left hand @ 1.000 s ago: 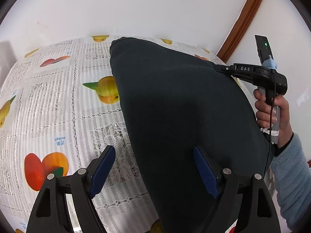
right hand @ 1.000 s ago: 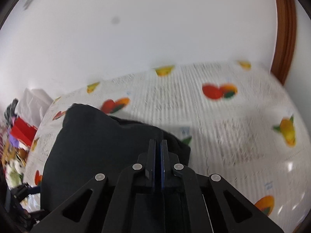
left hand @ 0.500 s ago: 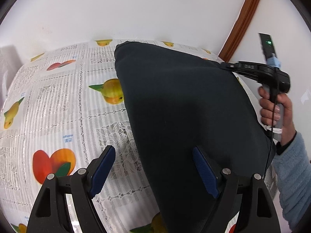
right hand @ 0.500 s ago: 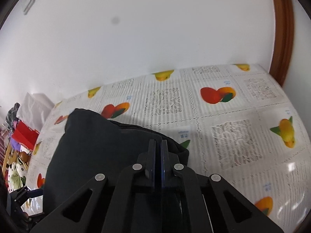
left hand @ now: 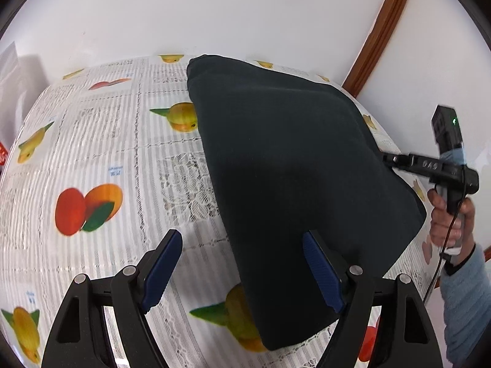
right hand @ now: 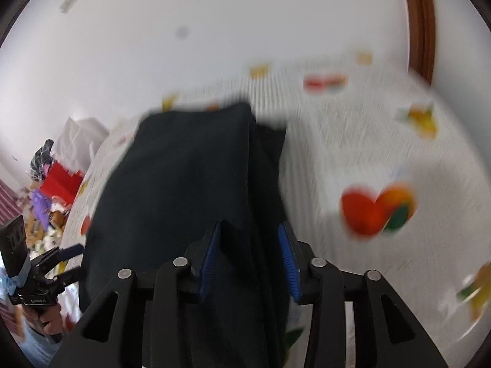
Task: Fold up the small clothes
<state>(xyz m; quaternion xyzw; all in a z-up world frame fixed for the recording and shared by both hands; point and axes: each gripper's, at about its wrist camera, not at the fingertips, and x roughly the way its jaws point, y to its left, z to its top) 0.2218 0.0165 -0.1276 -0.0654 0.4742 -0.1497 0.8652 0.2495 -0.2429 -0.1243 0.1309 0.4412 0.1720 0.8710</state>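
A dark folded garment (left hand: 291, 168) lies flat on the fruit-print tablecloth (left hand: 92, 153). My left gripper (left hand: 242, 266) is open and empty, its jaws standing over the garment's near left edge. In the left wrist view my right gripper (left hand: 387, 159) reaches the garment's right edge, with a hand on its handle. In the right wrist view, which is blurred, the garment (right hand: 184, 178) runs away from me and my right gripper (right hand: 248, 257) is open, with the cloth's edge lying between its blue pads.
A white wall stands behind the table, with a brown wooden door frame (left hand: 377, 30) at the right. Colourful clutter (right hand: 52, 190) lies off the table's left side in the right wrist view. The left gripper (right hand: 55, 260) shows there at the lower left.
My right gripper was shut on the garment's edge and has opened. It has swung round, so its view is blurred. The garment has settled flat. The left gripper has stayed open.
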